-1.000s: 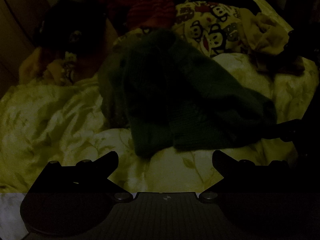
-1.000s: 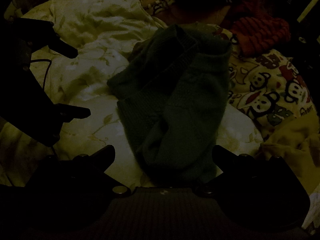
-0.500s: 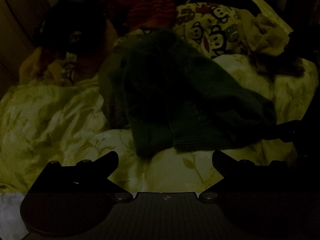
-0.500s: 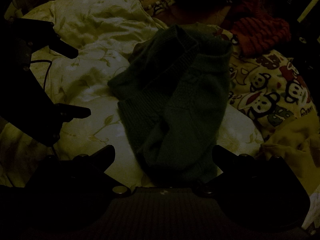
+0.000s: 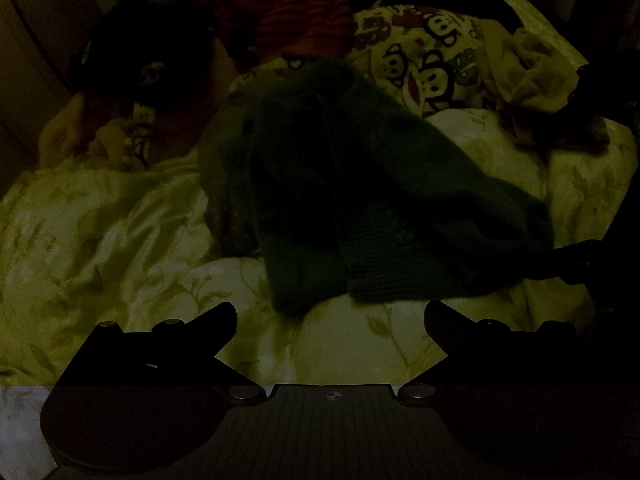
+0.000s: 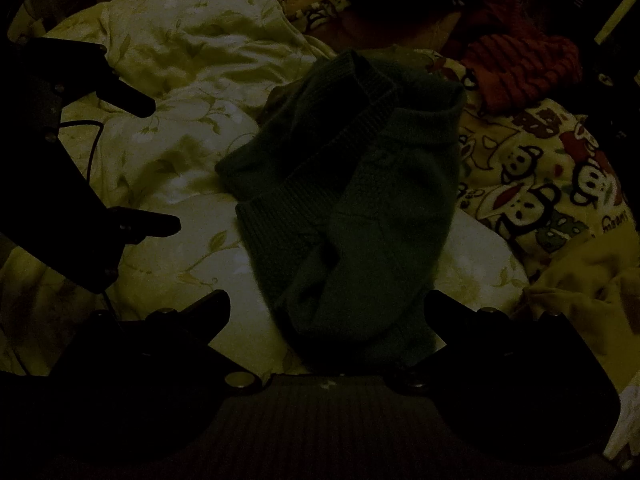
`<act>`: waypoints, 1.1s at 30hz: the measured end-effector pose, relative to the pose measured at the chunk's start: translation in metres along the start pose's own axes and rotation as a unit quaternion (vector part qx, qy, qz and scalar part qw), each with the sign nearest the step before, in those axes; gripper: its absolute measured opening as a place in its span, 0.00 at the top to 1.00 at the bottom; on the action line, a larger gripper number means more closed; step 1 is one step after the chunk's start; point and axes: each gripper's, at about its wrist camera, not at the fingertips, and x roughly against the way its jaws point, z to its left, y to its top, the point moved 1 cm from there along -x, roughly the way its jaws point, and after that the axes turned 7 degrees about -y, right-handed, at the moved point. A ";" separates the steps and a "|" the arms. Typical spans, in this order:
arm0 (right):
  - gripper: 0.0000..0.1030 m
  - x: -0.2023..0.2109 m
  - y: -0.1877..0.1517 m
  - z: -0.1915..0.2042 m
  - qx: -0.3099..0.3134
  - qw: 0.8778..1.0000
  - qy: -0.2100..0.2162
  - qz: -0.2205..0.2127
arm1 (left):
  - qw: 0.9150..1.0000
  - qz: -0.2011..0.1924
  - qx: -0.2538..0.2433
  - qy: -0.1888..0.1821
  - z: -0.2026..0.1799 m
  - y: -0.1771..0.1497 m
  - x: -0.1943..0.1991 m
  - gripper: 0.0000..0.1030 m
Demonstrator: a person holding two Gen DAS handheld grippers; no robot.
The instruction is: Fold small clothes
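A dark green knit sweater (image 5: 360, 200) lies crumpled and partly folded on a pale floral bedspread (image 5: 100, 240). In the left wrist view my left gripper (image 5: 330, 312) stands open just short of the sweater's ribbed hem, with nothing between its jaws. A finger (image 5: 576, 258) of the other gripper touches the sweater's right end. In the right wrist view the sweater (image 6: 360, 200) stretches away from my open right gripper (image 6: 328, 300), whose jaws straddle its near end. The left gripper (image 6: 162, 164) is open to the left, apart from the sweater.
Behind the sweater lie a monkey-print cloth (image 5: 420, 52), a red striped garment (image 5: 304, 20), a yellow garment (image 5: 532, 72) and a dark garment (image 5: 140, 40). A cable (image 6: 90, 140) trails by the left gripper. The light is very dim.
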 end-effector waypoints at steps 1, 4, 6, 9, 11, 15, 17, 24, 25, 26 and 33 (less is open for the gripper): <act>0.00 0.000 0.000 0.000 0.000 1.000 0.000 0.000 | 1.000 0.000 0.001 0.000 0.001 0.000 0.000 0.00; 0.00 -0.001 0.000 0.001 0.000 1.000 0.000 0.001 | 1.000 0.000 0.001 0.000 0.001 -0.001 0.001 0.00; 0.00 0.000 0.000 0.001 -0.001 1.000 0.000 0.001 | 1.000 0.000 0.001 0.000 0.001 -0.001 0.001 0.00; 0.00 0.000 0.000 0.000 -0.001 1.000 0.000 0.001 | 1.000 -0.001 0.001 0.000 0.002 -0.001 0.001 0.00; 0.00 -0.001 0.000 0.000 -0.001 1.000 0.001 0.000 | 1.000 -0.001 0.001 -0.001 0.002 -0.001 0.001 0.00; 0.00 -0.001 0.000 0.001 -0.002 1.000 0.000 0.001 | 1.000 -0.001 0.003 -0.002 0.002 -0.002 0.000 0.00; 0.00 -0.001 0.000 0.001 -0.002 1.000 -0.002 0.002 | 1.000 0.000 0.004 -0.002 0.001 -0.002 -0.001 0.00; 0.00 0.001 0.002 0.000 -0.002 1.000 -0.008 0.005 | 1.000 -0.002 0.009 -0.007 0.001 -0.002 -0.003 0.00; 0.00 0.002 0.003 0.001 -0.002 1.000 -0.008 0.004 | 1.000 -0.001 0.009 -0.007 0.001 -0.002 -0.003 0.00; 0.00 0.002 0.003 0.001 -0.001 1.000 -0.008 0.004 | 1.000 -0.001 0.009 -0.008 0.001 -0.002 -0.003 0.00; 0.00 -0.001 0.003 0.002 -0.002 1.000 -0.008 0.004 | 1.000 -0.002 0.012 -0.009 0.004 -0.003 -0.003 0.00</act>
